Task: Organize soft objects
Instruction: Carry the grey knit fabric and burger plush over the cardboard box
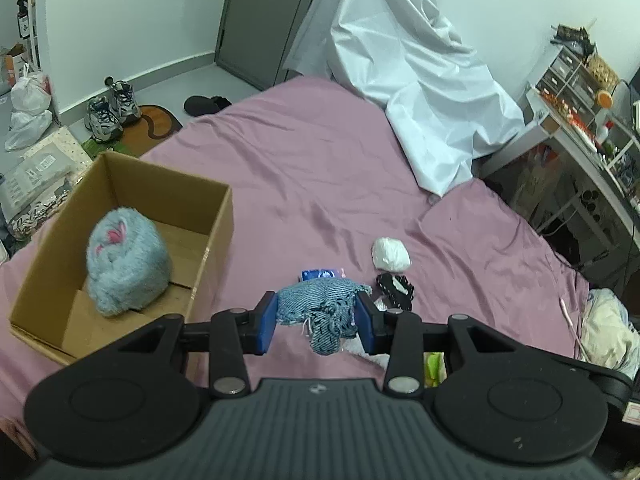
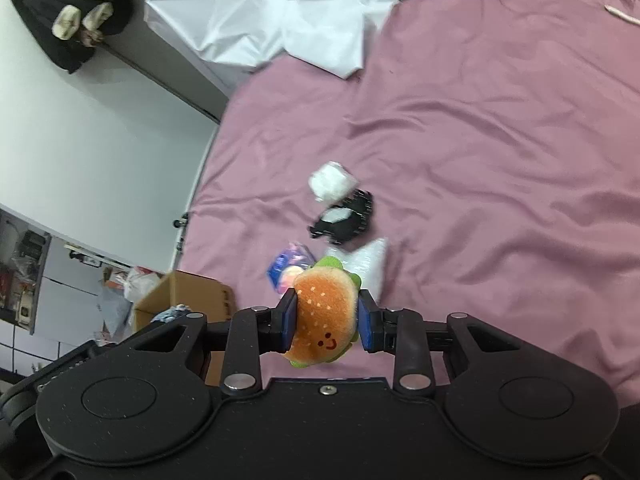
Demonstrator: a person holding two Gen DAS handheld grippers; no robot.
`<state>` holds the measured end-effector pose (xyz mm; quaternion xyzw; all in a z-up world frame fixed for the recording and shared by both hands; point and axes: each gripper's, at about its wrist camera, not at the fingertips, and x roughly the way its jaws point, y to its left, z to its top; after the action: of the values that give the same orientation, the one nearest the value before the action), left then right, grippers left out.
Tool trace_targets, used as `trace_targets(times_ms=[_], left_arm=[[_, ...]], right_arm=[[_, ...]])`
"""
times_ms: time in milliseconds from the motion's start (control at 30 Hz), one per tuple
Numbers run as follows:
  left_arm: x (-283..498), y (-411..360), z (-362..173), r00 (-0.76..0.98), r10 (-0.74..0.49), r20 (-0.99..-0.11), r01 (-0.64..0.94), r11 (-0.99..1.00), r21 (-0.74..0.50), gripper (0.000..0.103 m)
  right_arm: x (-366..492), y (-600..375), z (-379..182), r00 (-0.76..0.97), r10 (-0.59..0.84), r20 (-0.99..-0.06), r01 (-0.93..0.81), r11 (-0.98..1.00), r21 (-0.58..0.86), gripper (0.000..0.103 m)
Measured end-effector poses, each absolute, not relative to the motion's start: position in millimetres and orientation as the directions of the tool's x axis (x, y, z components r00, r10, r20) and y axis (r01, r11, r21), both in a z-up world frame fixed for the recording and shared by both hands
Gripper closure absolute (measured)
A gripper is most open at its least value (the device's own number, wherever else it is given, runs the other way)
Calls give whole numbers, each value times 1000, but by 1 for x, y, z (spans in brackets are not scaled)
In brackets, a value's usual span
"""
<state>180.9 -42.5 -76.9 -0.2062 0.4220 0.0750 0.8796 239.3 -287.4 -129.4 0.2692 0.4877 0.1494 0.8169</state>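
Over the pink bed (image 1: 320,184), both tools loaded. Left tool (image 1: 316,318) pinches a blue knit cloth (image 1: 324,312) across its bunched middle; frayed tail hangs below the pads. Right tool (image 2: 326,322) pinches a burger plush (image 2: 324,312) by its sides, bun face toward my camera, lettuce trim poking out top and bottom.

Box (image 1: 120,240) sits on the bed's left part, open top, grey fluffy toy (image 1: 126,258) already inside, leaning on the near-left wall. Floor of the box to its right looks free.

Handling, my read:
- Cloth: light, limp, no shape of its own. Grip on the wad is fine, but the loose tail could snag the box rim. Loose weave, so threads may catch on the pads at release.
- Burger: light, squashy, springs back. Pads press into the bun. Mid-body is the right spot; the lettuce edge looks too thin to hold.
- Neither is fragile; a drop into the box should be harmless.

Loose on the bed, near each other: white wad (image 1: 390,255), black-and-white piece (image 1: 396,286), blue packet (image 1: 320,274) just behind the cloth in the left view, and a clear plastic wrap (image 2: 368,258). Wad looks soft, take it across the middle. Wrap and packet look slippery.

White sheet (image 1: 420,92) is heaped at the bed's far side.
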Motion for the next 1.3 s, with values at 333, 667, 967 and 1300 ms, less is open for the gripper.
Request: trace_targets(times_ms=[333,667,967,1300], left_arm=[[168,-12,-59,672,-30,-740,-328,884,-334,63],[157,31,-59,678,-7,-735,-374,858,-353,63],[145,70,-72,657,12,-754,-437,821,-367,63],[135,104,-87,622,23,-783,-497,785,-371,62]], right_arm=[[236,-265,-103,495,531,-688,-38,804,593,73],[230,-224,-92,483,561,-673,-84,794,602,73],[228,-180,-91,443,585,-679,-124,790,600,72],[224,-129,-96,388,601,-699,-169,792,587,72]])
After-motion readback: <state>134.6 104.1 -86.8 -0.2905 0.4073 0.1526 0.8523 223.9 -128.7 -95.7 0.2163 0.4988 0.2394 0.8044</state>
